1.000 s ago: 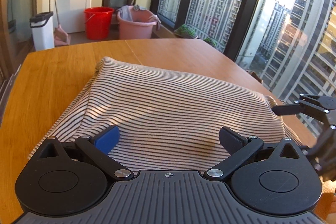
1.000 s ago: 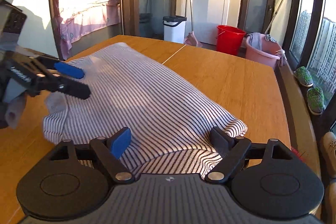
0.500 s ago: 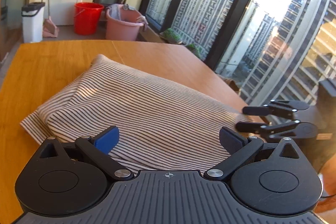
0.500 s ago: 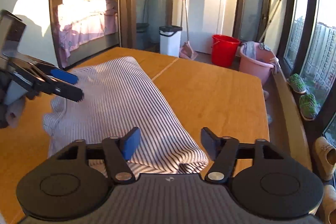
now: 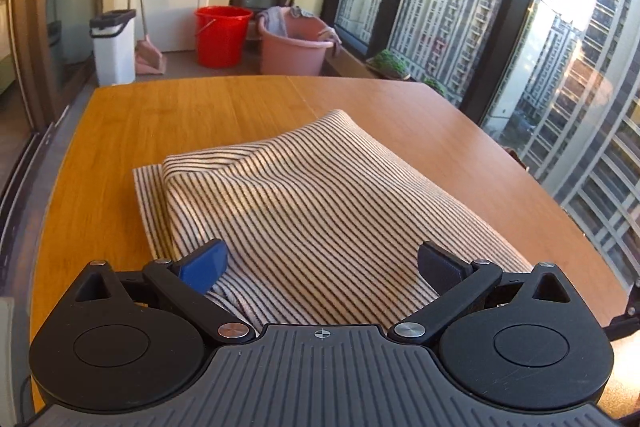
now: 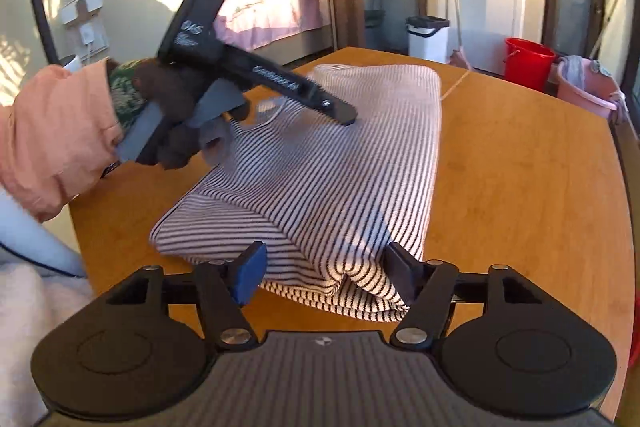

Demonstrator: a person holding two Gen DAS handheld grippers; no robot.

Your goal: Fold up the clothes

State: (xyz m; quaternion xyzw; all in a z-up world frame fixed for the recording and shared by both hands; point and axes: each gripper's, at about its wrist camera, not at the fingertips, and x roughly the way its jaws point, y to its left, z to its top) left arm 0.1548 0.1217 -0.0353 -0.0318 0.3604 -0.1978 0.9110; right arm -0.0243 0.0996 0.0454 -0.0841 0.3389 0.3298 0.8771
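- Lying on my wooden bench [image 5: 120, 131], the striped garment [image 5: 320, 203] is folded into a thick bundle, centre to 5 o'clock in the left wrist view.
- My left hand-held gripper [image 5: 320, 263] is spread wide over the near edge of the cloth, gripping nothing.
- My right hand-held gripper [image 6: 326, 265] is also wide apart, straddling the folded end, not pinching it.
- Right wrist view: my left hand [image 6: 168, 107] at 10 o'clock holds the other tool over the cloth.
- Red bucket [image 5: 222, 35] and pink tub [image 5: 294, 45] stand at 12 o'clock, beyond the bench.
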